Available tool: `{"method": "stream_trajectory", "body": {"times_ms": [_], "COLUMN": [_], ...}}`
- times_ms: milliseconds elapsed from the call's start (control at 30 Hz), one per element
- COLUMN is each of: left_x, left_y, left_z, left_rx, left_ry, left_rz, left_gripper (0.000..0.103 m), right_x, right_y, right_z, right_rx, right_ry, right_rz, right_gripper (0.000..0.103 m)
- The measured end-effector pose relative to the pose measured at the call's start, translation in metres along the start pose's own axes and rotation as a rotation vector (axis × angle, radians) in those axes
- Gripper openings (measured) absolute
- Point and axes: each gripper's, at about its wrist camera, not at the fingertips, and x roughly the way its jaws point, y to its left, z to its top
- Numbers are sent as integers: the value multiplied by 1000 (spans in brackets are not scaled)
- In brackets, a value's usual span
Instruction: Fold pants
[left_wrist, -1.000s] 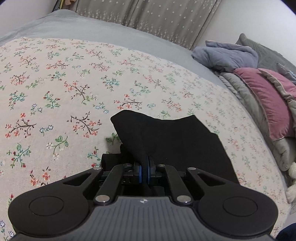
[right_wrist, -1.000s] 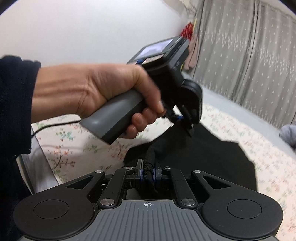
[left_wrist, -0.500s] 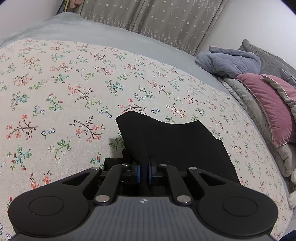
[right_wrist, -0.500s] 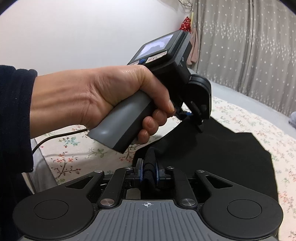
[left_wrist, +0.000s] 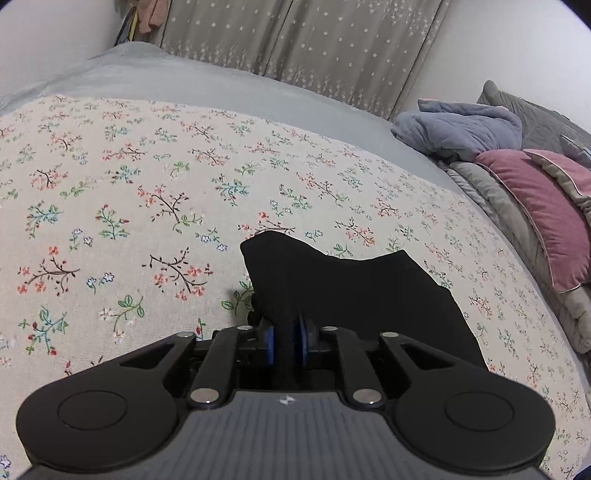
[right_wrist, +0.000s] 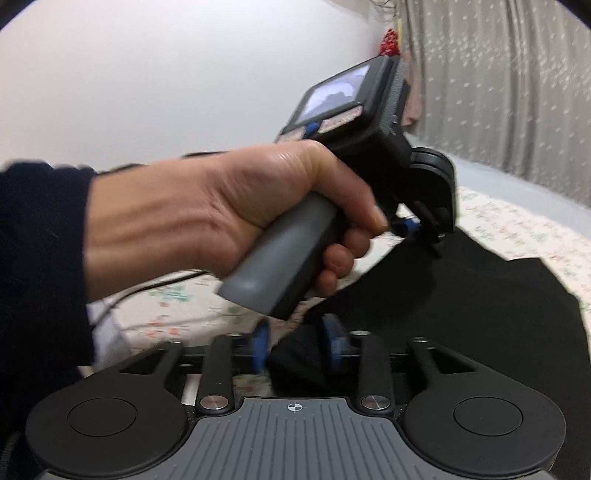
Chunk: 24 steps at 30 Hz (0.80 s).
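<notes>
The black pants (left_wrist: 354, 291) lie folded on the floral bedspread (left_wrist: 147, 206), spreading from the center of the left wrist view toward 4 o'clock. A raised fold of the cloth sits between the blue pads (left_wrist: 269, 341) of the left gripper (left_wrist: 286, 341), whose jaws are opening; the pads still seem to touch the fabric on both sides, though the dark cloth makes the contact hard to judge.

In the right wrist view, the right gripper (right_wrist: 297, 347) has its jaws opening too. A bunched edge of the pants lies between them, close against the right pad (right_wrist: 330, 345), while a clear gap shows beside the left pad, so the cloth is released. At 10 o'clock the person's left hand (right_wrist: 221, 221), in a dark sleeve (right_wrist: 40, 258), grips the grey handle of the other gripper.

A pink pillow (left_wrist: 543, 214) and a blue-grey blanket (left_wrist: 461, 129) rest at 2 o'clock, before a patterned curtain (left_wrist: 314, 44).
</notes>
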Motion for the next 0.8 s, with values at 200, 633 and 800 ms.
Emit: {"method": "stream_trajectory", "body": {"times_ms": [200,633,800], "left_x": [-11,-68,-51], "left_y": [14,-52,-79], "left_z": [2,-25,-49], "left_rx": [-20,125,191], "left_ry": [-50,-131,-56], "left_rz": [105,27,24], "left_gripper": [50,50,49], "right_x": [-27,-80,-63], "right_y": [-6,-116,-154], "right_z": [9,21,5], "right_rx": [30,268,362], "right_ry": [4,-77,27], "right_rz": [110,-118,-252], "right_gripper": [45,45,43]}}
